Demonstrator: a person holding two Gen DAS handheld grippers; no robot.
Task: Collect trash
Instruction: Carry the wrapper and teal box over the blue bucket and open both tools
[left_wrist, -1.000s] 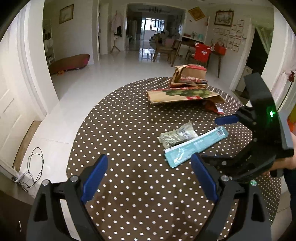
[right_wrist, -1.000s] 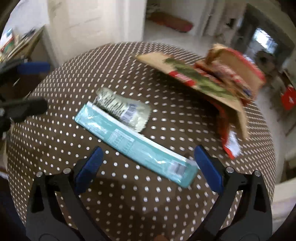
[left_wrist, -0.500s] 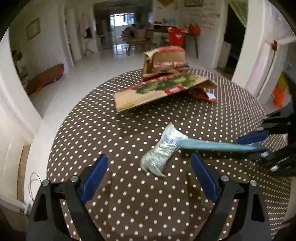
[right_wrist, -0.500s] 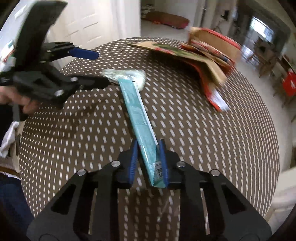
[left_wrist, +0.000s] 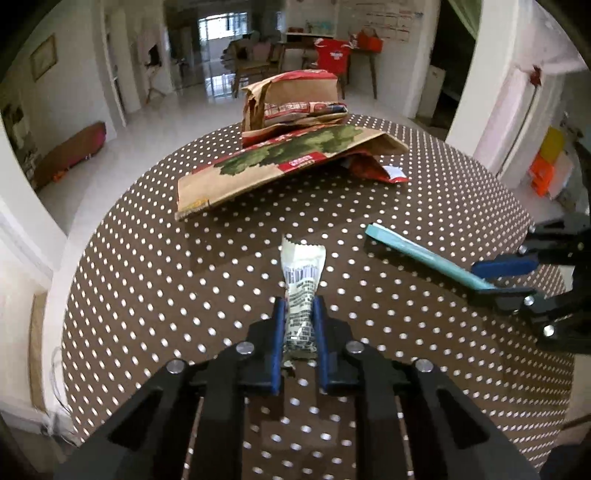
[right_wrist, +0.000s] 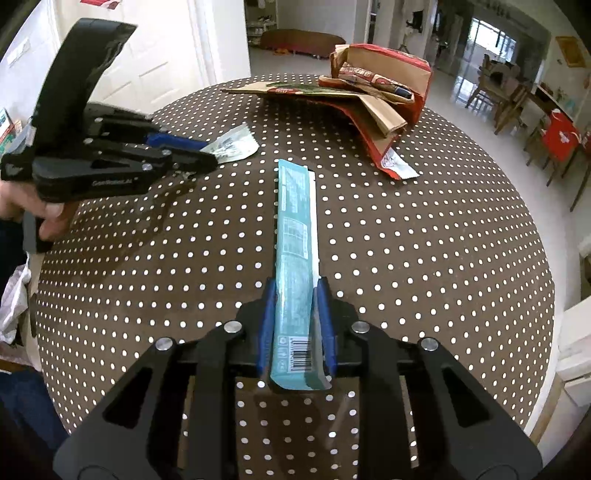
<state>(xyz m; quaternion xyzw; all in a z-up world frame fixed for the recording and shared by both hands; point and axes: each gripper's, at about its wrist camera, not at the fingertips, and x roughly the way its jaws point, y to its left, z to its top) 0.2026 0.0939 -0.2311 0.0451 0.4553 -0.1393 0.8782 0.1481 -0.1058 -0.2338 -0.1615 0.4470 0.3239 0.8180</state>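
Note:
My left gripper (left_wrist: 298, 306) is shut on a small white printed wrapper (left_wrist: 302, 280), held just above the round brown polka-dot table (left_wrist: 147, 280). My right gripper (right_wrist: 295, 291) is shut on a long teal wrapper (right_wrist: 295, 229) that sticks out forward over the table. The right gripper also shows at the right edge of the left wrist view (left_wrist: 498, 275) with the teal wrapper (left_wrist: 417, 254). The left gripper shows at the left of the right wrist view (right_wrist: 195, 151) with the white wrapper (right_wrist: 232, 144).
Flattened brown paper bags with red and green print (left_wrist: 288, 155) (right_wrist: 369, 96) lie piled at the table's far side. A red-and-white wrapper (left_wrist: 384, 171) (right_wrist: 395, 164) lies beside them. White tiled floor and chairs lie beyond the table.
The left gripper has closed on the white wrapper, which lay loose on the table half a second ago. The right gripper, shut on the teal wrapper, has lifted it away from the white one.

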